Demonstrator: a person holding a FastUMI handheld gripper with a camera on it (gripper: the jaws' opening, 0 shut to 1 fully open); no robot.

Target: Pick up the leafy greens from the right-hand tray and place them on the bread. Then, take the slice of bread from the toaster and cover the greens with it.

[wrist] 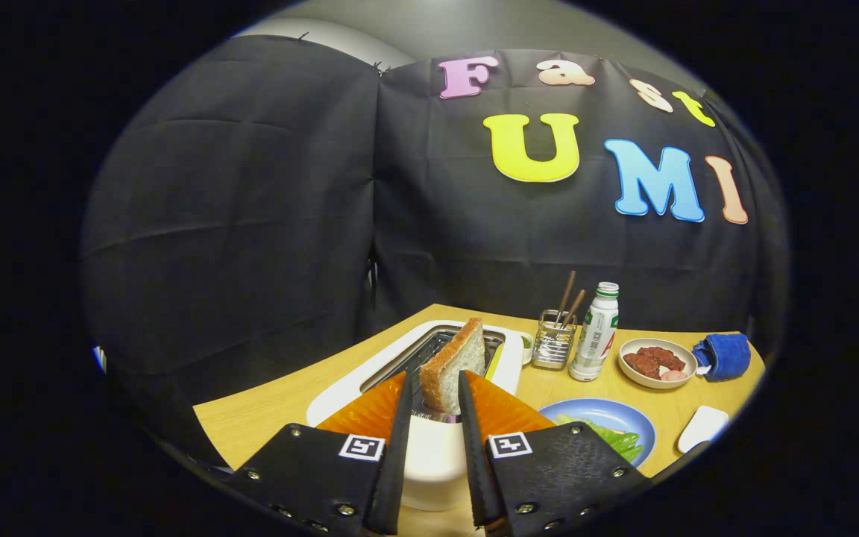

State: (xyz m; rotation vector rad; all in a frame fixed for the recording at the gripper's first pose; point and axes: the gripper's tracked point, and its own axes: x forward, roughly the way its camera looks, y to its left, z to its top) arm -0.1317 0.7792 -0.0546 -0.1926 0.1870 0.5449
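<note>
The hand-held gripper sits low over the white toaster, and its two fingers are close together with the slice of bread standing between their tips. Both tips seem to touch the bread, one on each flat side, but I cannot tell if they squeeze it yet. The bread stands up from the slot and leans a little.

To do this step well, I think the fingers should press gently (bread squashes fast) and then lift straight up until the slice is out of the slot.

Just to the right of the fingers is the blue plate with the leafy greens on it. The way over to it looks open.

Farther back stand a jar of sticks and a bottle, near the toaster's far corner, so swing low and keep away from them. Beyond them are a bowl and a blue cloth, close to the edge of the table.
</note>
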